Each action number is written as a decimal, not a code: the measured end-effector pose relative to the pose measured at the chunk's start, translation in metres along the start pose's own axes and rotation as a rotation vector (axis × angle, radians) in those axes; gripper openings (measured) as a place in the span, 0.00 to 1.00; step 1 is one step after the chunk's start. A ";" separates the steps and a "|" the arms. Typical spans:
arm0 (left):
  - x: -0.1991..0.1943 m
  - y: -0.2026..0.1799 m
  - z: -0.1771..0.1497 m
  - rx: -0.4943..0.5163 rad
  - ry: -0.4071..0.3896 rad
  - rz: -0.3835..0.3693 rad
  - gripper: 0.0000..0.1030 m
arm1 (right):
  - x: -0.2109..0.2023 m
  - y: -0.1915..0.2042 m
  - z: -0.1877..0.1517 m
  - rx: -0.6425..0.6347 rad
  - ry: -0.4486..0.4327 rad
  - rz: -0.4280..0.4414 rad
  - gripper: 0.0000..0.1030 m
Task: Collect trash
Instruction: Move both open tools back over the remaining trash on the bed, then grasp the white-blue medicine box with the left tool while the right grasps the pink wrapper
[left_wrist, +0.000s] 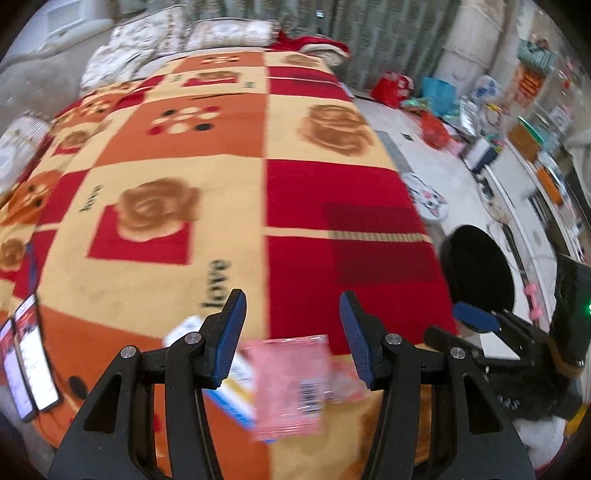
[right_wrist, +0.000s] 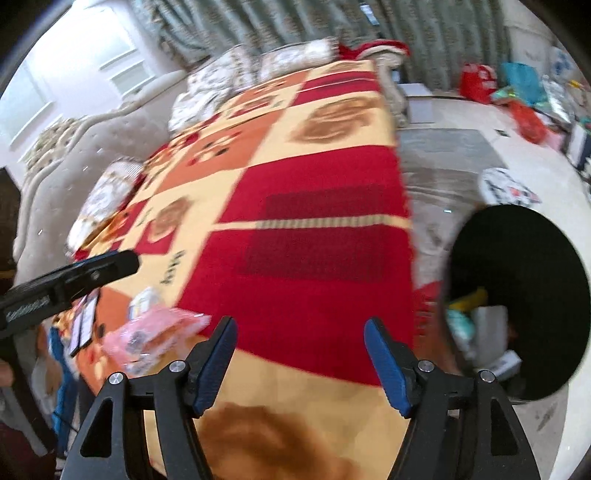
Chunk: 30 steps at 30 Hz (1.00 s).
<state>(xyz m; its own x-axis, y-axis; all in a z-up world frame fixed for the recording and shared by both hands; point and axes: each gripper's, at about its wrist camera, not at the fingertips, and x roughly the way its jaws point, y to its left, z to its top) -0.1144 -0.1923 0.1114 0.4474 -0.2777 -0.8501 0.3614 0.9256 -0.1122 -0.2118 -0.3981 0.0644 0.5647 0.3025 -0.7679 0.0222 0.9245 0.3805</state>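
A pink plastic wrapper (left_wrist: 291, 384) lies on the near edge of the bed blanket (left_wrist: 229, 184), on top of a white and blue packet (left_wrist: 236, 384). My left gripper (left_wrist: 291, 328) is open and hovers just above and beyond the wrapper. In the right wrist view the pink wrapper (right_wrist: 155, 336) lies left of my right gripper (right_wrist: 299, 354), which is open and empty over the blanket (right_wrist: 314, 229). A black trash bin (right_wrist: 517, 299) with several pieces of trash inside stands on the floor right of the bed; it also shows in the left wrist view (left_wrist: 476, 273).
Two phones (left_wrist: 26, 362) lie at the bed's left edge. Pillows (left_wrist: 229, 33) sit at the head of the bed. Bags and clutter (left_wrist: 436, 99) line the floor at the far right. The right gripper's body (left_wrist: 517, 343) shows beside the bin.
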 end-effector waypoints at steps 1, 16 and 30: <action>-0.001 0.008 -0.001 -0.012 -0.001 0.009 0.50 | 0.004 0.008 0.000 -0.012 0.009 0.016 0.68; -0.005 0.091 -0.030 -0.161 0.035 0.065 0.50 | 0.077 0.097 0.003 -0.111 0.144 0.178 0.77; 0.015 0.083 -0.046 -0.224 0.098 -0.062 0.50 | 0.063 0.056 -0.009 -0.173 0.088 0.023 0.45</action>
<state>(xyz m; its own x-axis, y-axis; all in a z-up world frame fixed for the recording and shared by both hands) -0.1154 -0.1079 0.0654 0.3447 -0.3193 -0.8828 0.1907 0.9446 -0.2672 -0.1826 -0.3250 0.0329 0.4887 0.3363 -0.8050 -0.1368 0.9408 0.3100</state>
